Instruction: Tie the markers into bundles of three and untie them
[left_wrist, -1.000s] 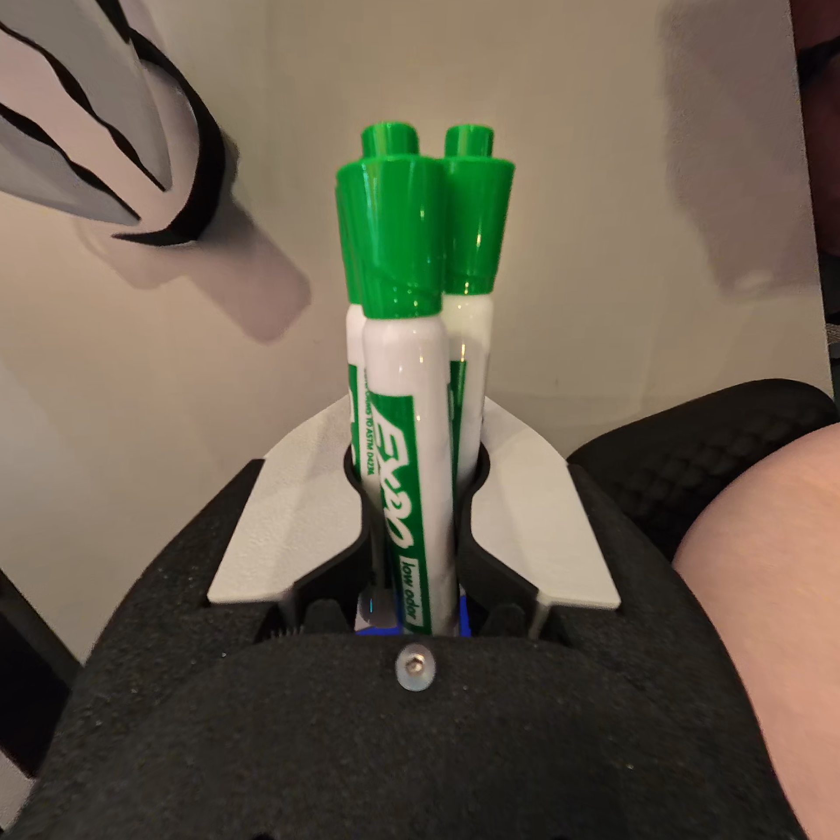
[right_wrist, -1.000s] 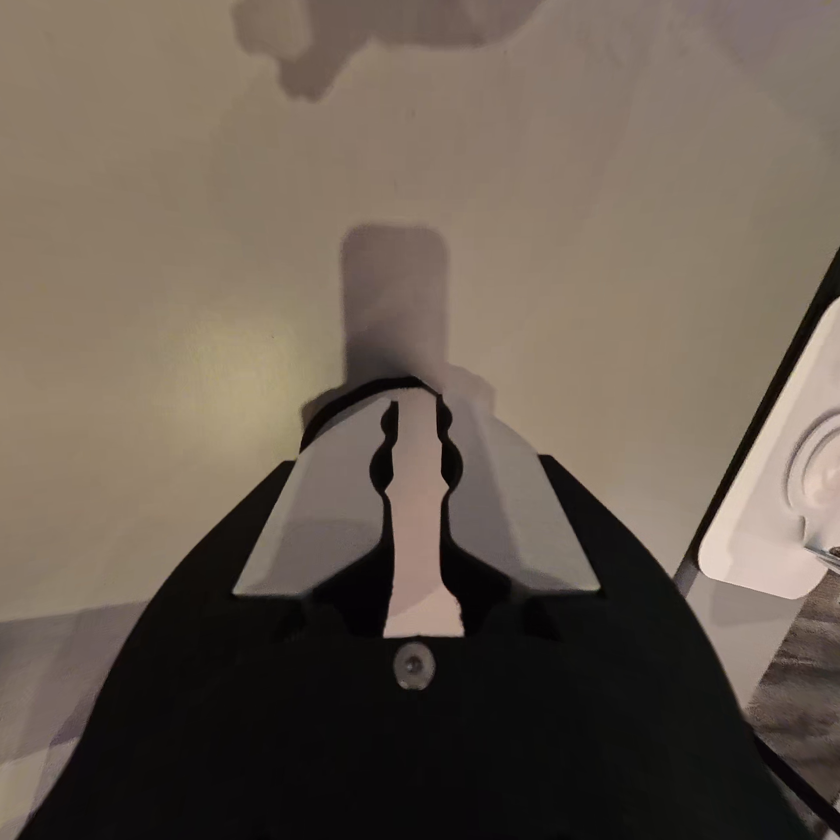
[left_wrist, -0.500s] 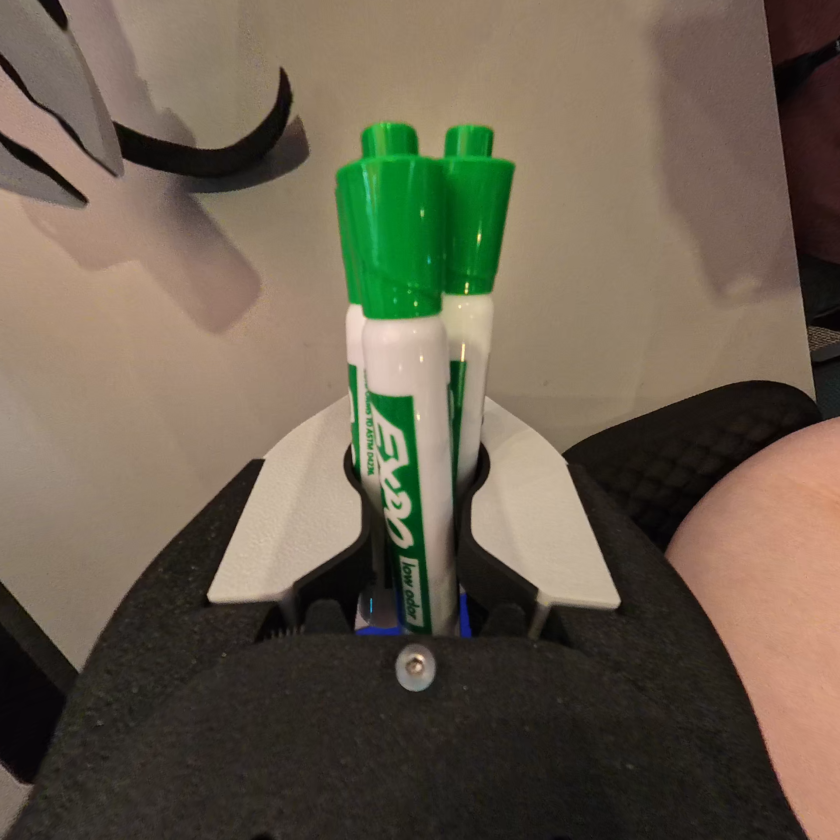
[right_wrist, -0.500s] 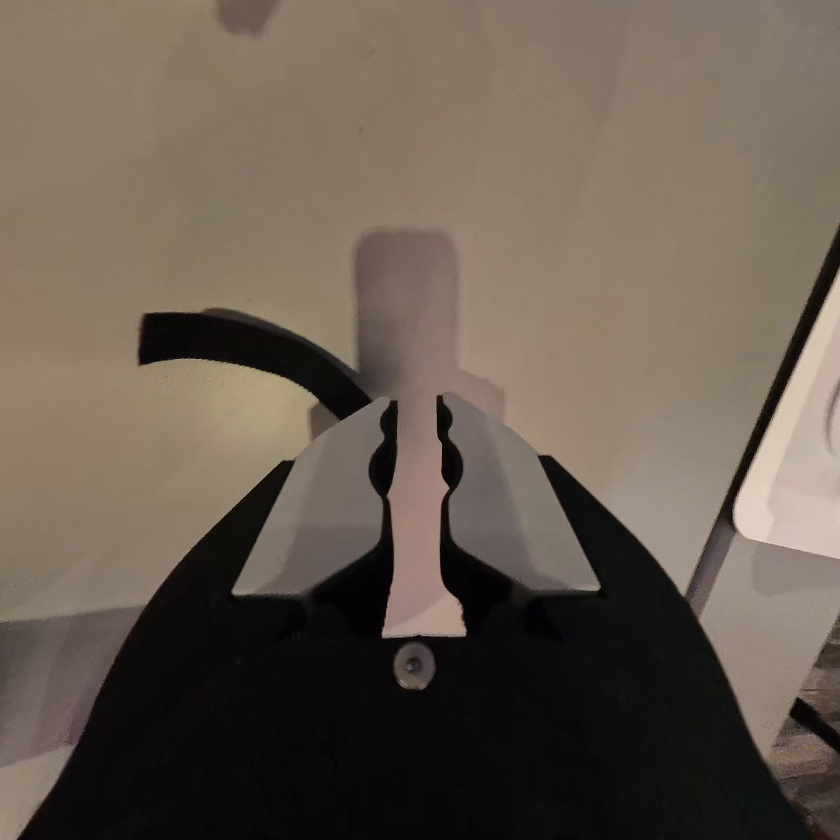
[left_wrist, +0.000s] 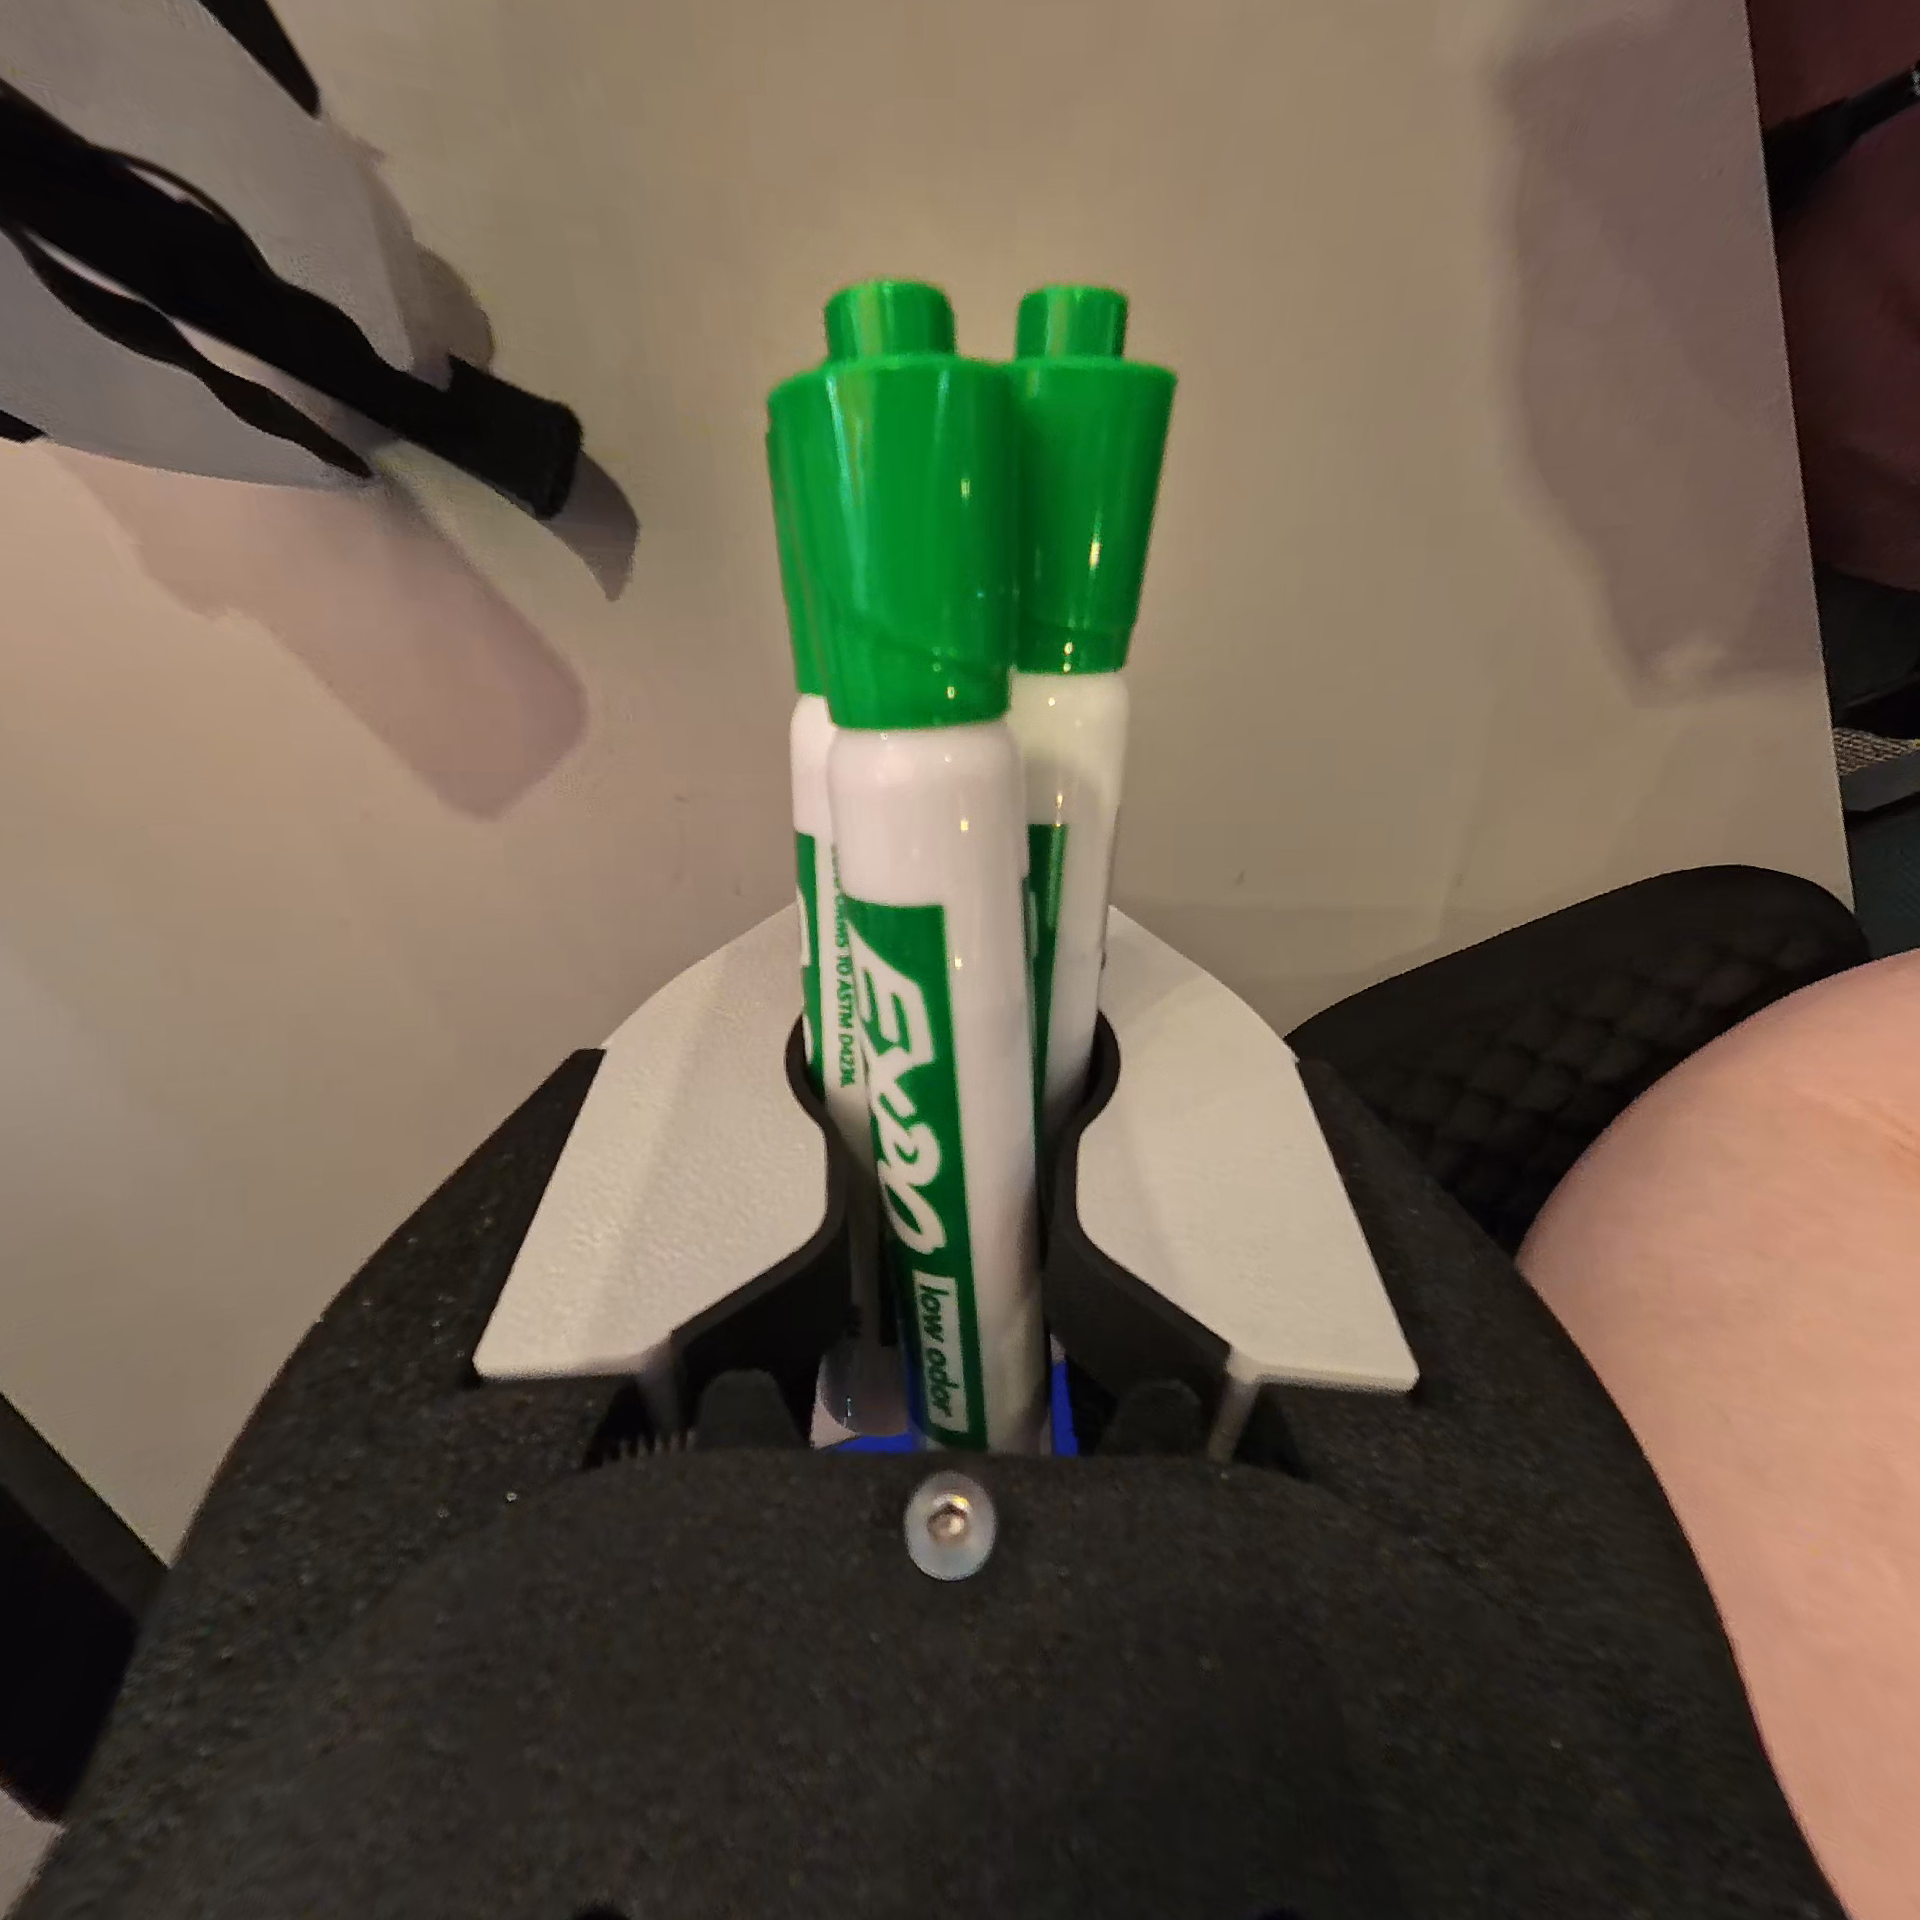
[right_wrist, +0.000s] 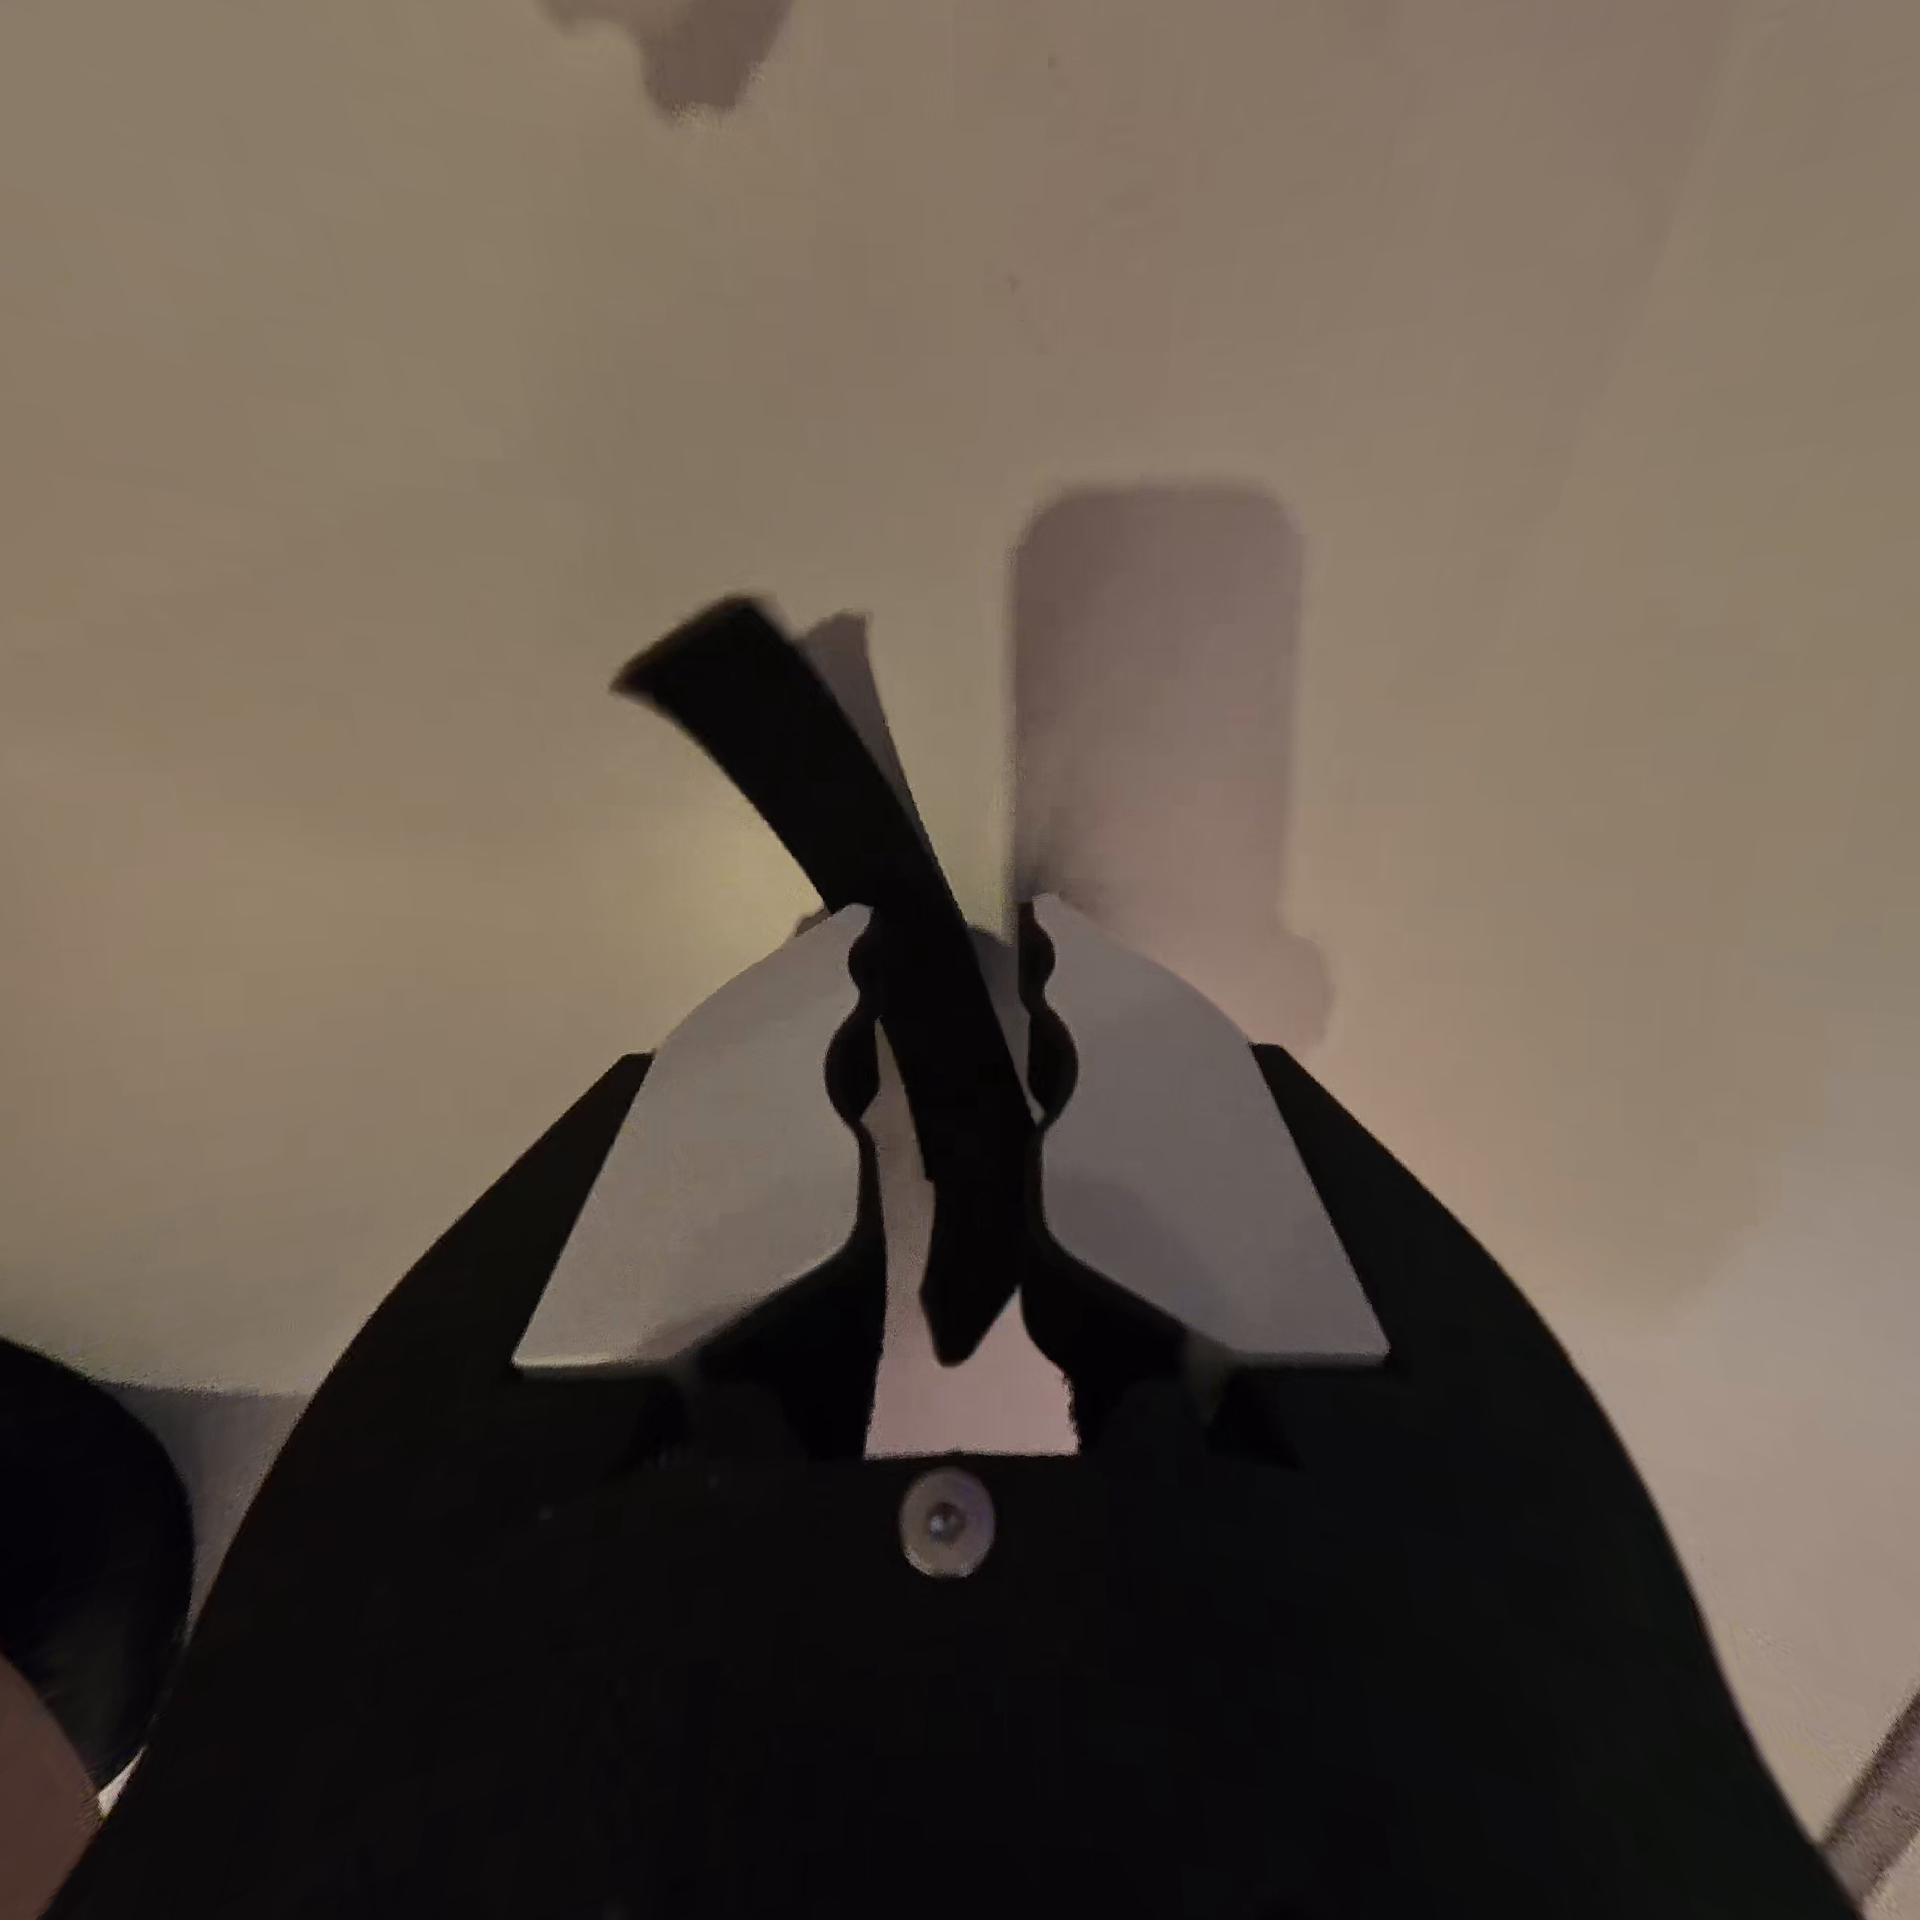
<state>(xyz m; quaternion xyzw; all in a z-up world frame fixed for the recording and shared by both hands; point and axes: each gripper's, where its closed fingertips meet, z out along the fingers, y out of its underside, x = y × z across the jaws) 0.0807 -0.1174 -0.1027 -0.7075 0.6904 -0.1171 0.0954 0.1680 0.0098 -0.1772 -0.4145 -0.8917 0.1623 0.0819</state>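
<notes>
Item: three green-capped markers (left_wrist: 940, 790), upright, pinched in my left gripper (left_wrist: 951, 1049). Item: black strap (right_wrist: 883, 914), crossing my right gripper (right_wrist: 951, 997), jaws narrowly parted; grip unclear. Advice: I clamp the strap firmly, then wrap it snugly around the barrels below the caps.

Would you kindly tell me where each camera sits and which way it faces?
Left wrist view: on the left gripper, facing the markers it clamps above a table; a forearm shows.
Right wrist view: on the right gripper, facing the table; a strap lies between its parted fingers.
Shared: table, strap, right gripper.
</notes>
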